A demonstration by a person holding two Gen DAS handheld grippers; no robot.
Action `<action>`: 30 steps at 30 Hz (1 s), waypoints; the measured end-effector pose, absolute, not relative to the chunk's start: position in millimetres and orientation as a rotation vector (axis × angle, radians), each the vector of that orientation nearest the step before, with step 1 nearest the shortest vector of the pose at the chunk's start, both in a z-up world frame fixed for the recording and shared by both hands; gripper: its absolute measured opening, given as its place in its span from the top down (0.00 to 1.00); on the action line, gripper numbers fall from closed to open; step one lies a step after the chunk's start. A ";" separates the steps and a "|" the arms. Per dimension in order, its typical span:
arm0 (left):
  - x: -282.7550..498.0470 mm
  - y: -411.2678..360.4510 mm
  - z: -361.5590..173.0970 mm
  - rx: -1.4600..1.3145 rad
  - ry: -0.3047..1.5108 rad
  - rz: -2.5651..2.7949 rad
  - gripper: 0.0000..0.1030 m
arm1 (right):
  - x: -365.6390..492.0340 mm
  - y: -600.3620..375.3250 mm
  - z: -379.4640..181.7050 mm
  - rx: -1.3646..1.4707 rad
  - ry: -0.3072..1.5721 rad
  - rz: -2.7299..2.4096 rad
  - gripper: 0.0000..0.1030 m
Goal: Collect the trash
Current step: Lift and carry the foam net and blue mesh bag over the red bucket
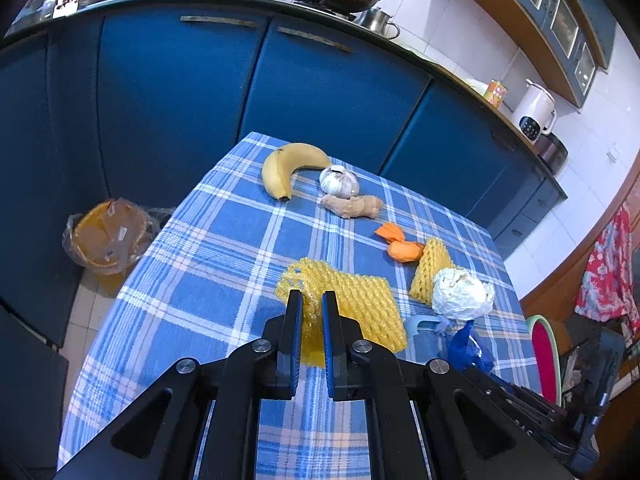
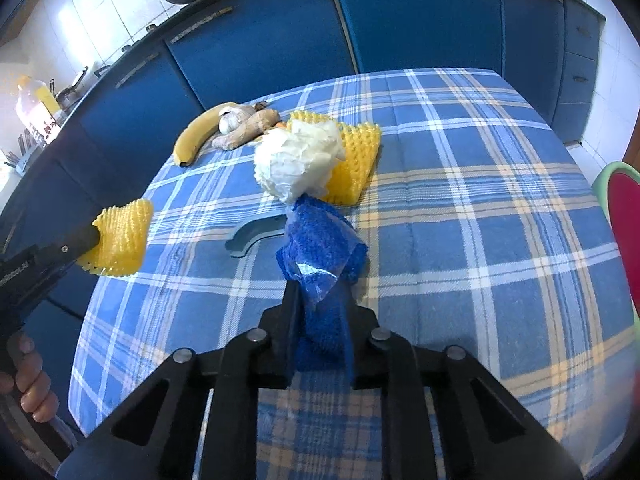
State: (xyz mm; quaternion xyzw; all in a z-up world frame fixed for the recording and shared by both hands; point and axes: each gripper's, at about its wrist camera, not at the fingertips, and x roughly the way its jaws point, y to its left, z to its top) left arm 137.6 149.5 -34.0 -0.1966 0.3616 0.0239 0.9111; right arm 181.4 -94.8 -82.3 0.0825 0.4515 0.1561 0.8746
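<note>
Left tool (image 1: 312, 300) clamped on yellow foam net (image 1: 360, 304), right tool (image 2: 320, 292) clamped on blue mesh wrapper (image 2: 320, 240), both above checked surface (image 2: 480, 240).

1. The left gripper (image 1: 312, 300) has flat black fingers with blue inner pads.
2. Silver round screws sit on its black linkage arms.
3. The right gripper (image 2: 316, 292) has the same black frame with triangular cut-outs.

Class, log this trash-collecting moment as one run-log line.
left gripper: shut on yellow foam fruit net | right gripper: shut on blue mesh net | crumpled white paper ball: on checked tablecloth
</note>
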 end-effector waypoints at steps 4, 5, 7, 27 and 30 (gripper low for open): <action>134.4 145.2 -31.0 -0.404 0.741 0.037 0.91 | 167.7 -101.3 -72.9 0.175 0.927 0.339 0.81; 133.8 143.8 -29.9 -0.403 0.740 0.034 0.91 | 163.9 -102.8 -70.5 0.169 0.926 0.343 0.81; 131.6 140.9 -27.1 -0.401 0.734 0.027 0.91 | 158.2 -107.3 -67.2 0.178 0.932 0.353 0.81; 117.0 89.7 5.1 -0.341 0.686 -0.075 0.91 | 99.8 -159.2 -10.1 0.186 0.794 0.316 0.81; 118.5 80.4 10.3 -0.332 0.687 -0.093 0.91 | 94.8 -167.4 -2.7 0.186 0.772 0.307 0.81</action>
